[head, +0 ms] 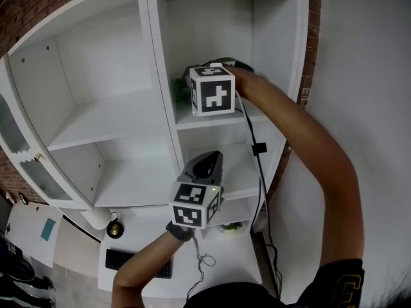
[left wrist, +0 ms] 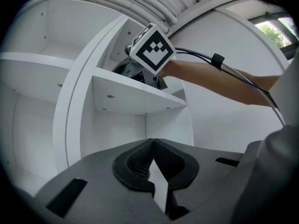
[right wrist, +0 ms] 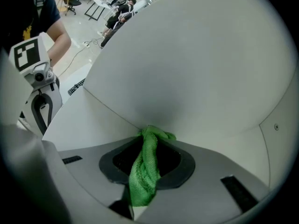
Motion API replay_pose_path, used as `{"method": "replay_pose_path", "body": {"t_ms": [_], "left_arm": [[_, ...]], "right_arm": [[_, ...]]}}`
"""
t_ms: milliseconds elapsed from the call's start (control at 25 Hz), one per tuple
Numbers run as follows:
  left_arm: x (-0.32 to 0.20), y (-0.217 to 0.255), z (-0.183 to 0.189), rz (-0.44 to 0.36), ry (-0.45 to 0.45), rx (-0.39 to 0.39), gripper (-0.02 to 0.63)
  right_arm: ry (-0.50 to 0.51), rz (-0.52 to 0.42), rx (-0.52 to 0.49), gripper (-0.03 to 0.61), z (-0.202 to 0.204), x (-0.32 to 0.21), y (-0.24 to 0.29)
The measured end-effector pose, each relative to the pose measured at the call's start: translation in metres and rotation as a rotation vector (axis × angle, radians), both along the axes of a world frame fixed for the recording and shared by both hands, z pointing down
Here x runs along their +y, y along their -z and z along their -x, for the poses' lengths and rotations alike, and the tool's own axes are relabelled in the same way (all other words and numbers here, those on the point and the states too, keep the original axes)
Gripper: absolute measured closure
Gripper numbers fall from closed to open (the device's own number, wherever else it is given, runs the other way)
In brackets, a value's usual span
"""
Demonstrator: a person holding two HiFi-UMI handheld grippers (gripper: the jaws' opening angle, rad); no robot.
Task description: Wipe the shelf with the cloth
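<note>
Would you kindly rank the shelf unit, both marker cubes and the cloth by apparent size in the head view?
1. Shelf unit, filling most of the view.
2. Right marker cube and left marker cube: look alike, not ranked.
3. Cloth: only a small green patch shows.

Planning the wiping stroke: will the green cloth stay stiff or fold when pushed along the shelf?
Probably floppy: the green cloth sits bunched in the shut right hand-held gripper. Likely light; its fuzzy pile should drag, not slip.
</note>
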State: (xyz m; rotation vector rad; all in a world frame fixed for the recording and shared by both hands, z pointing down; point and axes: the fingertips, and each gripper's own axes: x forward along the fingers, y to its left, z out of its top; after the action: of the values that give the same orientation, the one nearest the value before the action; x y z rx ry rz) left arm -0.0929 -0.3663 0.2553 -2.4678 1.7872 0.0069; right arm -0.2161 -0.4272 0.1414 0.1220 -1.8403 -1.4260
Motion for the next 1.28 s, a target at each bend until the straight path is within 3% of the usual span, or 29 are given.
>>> {"method": "replay_pose_path", "body": {"t_ms": [400,1280], "left_arm": [[-0.007,-0.006,-0.010,0.007,-0.027,0.008,0.597],[-0.011,-0.002,-0.043,-0.004,-0.126,0.009,0.597]], "right_arm": [[-0.038,0.052,-0.009,0.506,-0.002,-0.005,-0.001],[-0.295,-0.039,0.177,0.506,-0.071,-0.039,-0.005]]}}
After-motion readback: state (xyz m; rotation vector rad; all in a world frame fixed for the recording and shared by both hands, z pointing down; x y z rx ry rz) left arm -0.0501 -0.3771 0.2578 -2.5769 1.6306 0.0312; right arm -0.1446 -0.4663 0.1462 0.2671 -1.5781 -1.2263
